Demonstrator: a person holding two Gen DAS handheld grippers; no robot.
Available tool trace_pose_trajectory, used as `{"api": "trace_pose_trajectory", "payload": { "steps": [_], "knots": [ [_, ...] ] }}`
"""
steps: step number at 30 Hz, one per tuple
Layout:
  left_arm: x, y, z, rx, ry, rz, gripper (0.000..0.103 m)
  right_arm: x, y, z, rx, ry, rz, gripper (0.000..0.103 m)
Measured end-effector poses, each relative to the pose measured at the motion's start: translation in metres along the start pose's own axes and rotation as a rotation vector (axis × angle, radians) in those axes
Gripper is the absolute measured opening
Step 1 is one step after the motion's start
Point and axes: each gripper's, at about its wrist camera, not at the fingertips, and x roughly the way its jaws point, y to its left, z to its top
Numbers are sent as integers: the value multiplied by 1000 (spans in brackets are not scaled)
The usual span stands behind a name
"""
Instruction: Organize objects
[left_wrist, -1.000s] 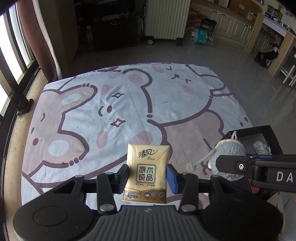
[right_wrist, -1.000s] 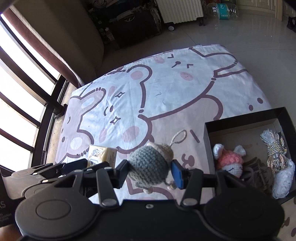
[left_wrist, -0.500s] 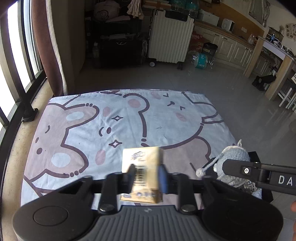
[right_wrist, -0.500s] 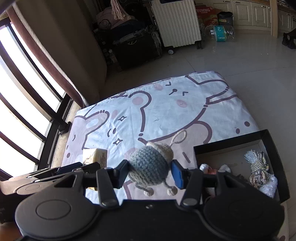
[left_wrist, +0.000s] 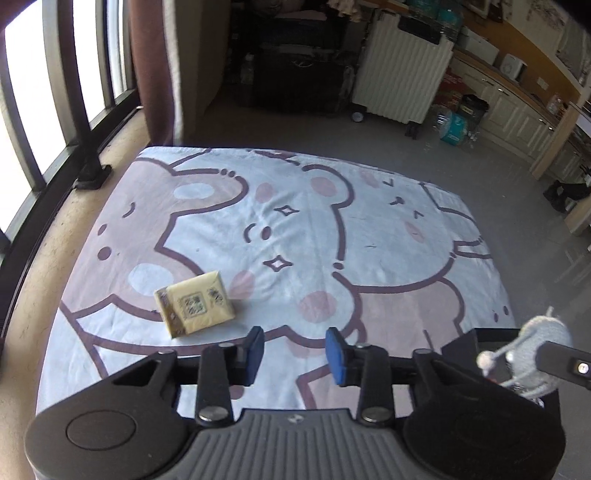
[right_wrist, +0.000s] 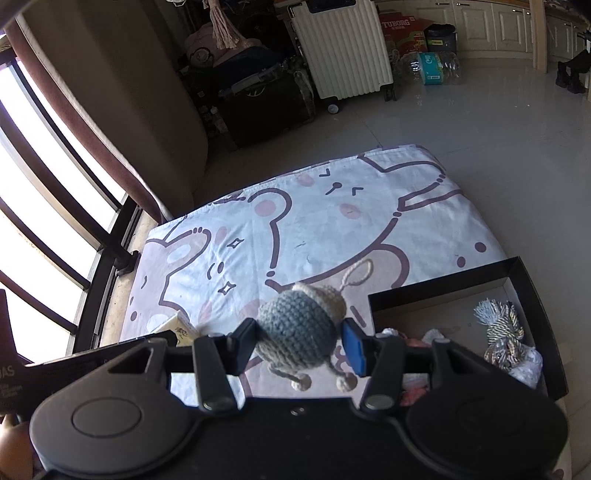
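A yellow tissue pack (left_wrist: 194, 303) lies flat on the bear-print blanket (left_wrist: 295, 229), ahead and left of my left gripper (left_wrist: 294, 350), which is open and empty above the blanket. The pack's corner shows in the right wrist view (right_wrist: 176, 325). My right gripper (right_wrist: 301, 341) is shut on a grey crocheted toy (right_wrist: 297, 326) with a loop and dangling legs, held in the air left of the black box (right_wrist: 443, 286). The toy also shows in the left wrist view (left_wrist: 539, 363).
The black box holds a rope toy (right_wrist: 498, 332), a white item and a pink-white crocheted toy (right_wrist: 413, 341). The blanket lies on the floor. A window rail (left_wrist: 88, 173) stands at the left; a white suitcase (right_wrist: 341, 48) and dark bags stand behind.
My left gripper has let go of the tissue pack, which now lies on the blanket to the left; the jaws have opened. The right gripper has lifted higher with the toy.
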Motion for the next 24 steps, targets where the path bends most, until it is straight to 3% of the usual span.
{"api": "trace_pose_trajectory", "payload": {
  "steps": [3, 7, 15, 21, 24],
  "knots": [
    [18, 25, -2, -36, 11, 37, 53, 4, 1, 1, -9, 5, 20, 51],
    [37, 59, 4, -96, 19, 56, 58, 13, 3, 0, -20, 24, 48, 51],
    [74, 85, 29, -45, 32, 87, 83, 37, 2, -1, -27, 71, 83, 51],
    [107, 97, 40, -195, 114, 70, 87, 52, -2, 0, -30, 95, 91, 52],
    [119, 92, 40, -204, 133, 93, 87, 59, -5, 1, -21, 104, 92, 52]
  ]
}}
